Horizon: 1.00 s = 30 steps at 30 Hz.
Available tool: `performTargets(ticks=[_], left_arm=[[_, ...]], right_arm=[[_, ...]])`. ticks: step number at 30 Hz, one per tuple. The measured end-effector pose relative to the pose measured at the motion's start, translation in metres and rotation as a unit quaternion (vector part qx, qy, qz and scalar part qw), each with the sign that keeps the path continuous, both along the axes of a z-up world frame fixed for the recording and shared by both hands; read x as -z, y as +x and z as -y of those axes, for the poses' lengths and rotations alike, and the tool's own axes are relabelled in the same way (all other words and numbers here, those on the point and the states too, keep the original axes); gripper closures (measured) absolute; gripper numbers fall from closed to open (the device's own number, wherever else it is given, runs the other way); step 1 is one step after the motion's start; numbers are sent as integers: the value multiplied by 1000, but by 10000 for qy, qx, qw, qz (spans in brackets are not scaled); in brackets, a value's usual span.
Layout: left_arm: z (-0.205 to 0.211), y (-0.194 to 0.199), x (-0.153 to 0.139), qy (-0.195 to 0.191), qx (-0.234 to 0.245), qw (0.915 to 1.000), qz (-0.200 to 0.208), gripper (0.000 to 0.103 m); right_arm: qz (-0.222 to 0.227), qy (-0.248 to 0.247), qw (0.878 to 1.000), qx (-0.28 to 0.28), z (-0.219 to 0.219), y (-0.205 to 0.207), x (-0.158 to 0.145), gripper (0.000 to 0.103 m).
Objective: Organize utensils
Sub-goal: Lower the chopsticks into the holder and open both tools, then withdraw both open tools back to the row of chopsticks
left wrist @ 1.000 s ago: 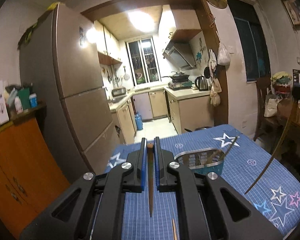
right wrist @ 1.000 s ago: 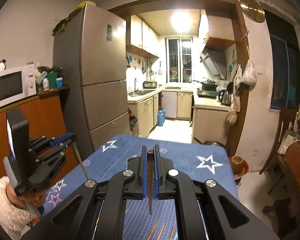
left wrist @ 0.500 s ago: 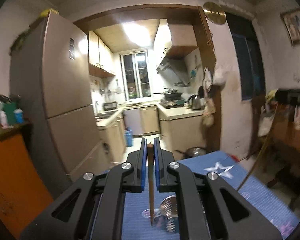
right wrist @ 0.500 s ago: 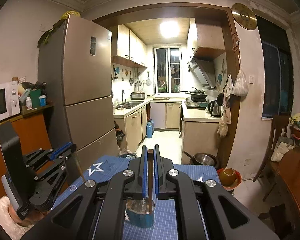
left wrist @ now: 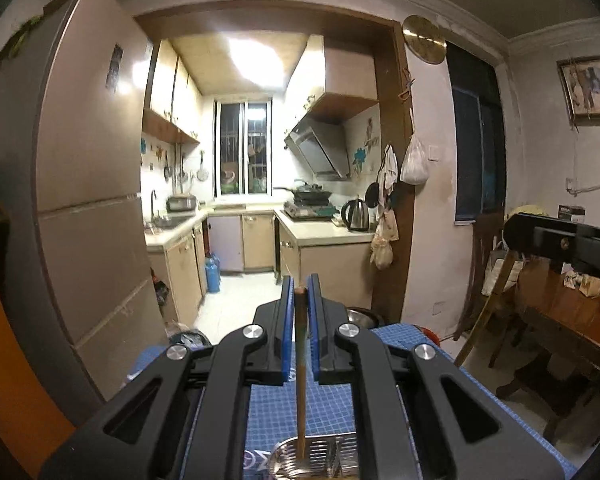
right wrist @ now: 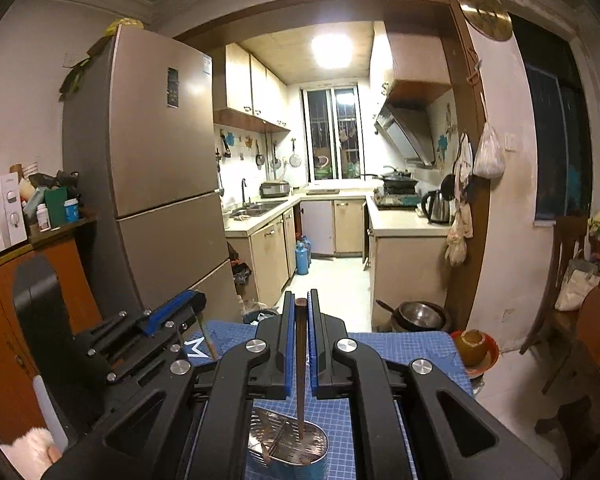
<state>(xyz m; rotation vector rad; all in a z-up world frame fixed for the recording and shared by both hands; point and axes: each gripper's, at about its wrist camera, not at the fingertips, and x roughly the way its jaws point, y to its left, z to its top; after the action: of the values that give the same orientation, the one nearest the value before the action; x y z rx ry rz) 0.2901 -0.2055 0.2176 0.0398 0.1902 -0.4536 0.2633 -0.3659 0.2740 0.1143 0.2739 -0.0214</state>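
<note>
In the left wrist view my left gripper (left wrist: 300, 285) is shut on a brown chopstick (left wrist: 301, 360) that hangs point down, its tip over the metal utensil holder (left wrist: 320, 454) at the bottom edge. In the right wrist view my right gripper (right wrist: 300, 300) is shut on a second dark chopstick (right wrist: 300, 364), whose tip hangs just over the slotted insert of the holder (right wrist: 288, 446), a blue can. A utensil handle leans inside it. The left gripper (right wrist: 188, 308) shows at the left with its chopstick (right wrist: 206, 336); the right gripper's chopstick (left wrist: 486, 316) shows at the right of the left view.
The holder stands on a table with a blue star-print cloth (right wrist: 404, 350), near its far edge. Beyond are a tall fridge (right wrist: 156, 168), a metal basin (right wrist: 420, 314) on the floor and a bowl on a red dish (right wrist: 475, 347). A wooden table (left wrist: 560, 312) stands right.
Both grippers have travelled forward over the blue cloth with their chopsticks. The holder, earlier ahead on the table, now sits right under the chopstick tips, and the table's far edge is close.
</note>
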Motion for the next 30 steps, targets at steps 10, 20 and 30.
performTargets(ticks=[10, 20, 30], left_arm=[[3, 26, 66, 331, 49, 9980, -544, 97], [-61, 11, 47, -421, 177, 9983, -371, 58], [-95, -64, 72, 90, 319, 9994, 51, 58]], right_arm=[[-587, 119, 9982, -74, -6, 38, 72, 92], [-336, 278, 9987, 275, 25, 6, 75, 64], [-396, 174, 9986, 299, 49, -62, 98, 58]])
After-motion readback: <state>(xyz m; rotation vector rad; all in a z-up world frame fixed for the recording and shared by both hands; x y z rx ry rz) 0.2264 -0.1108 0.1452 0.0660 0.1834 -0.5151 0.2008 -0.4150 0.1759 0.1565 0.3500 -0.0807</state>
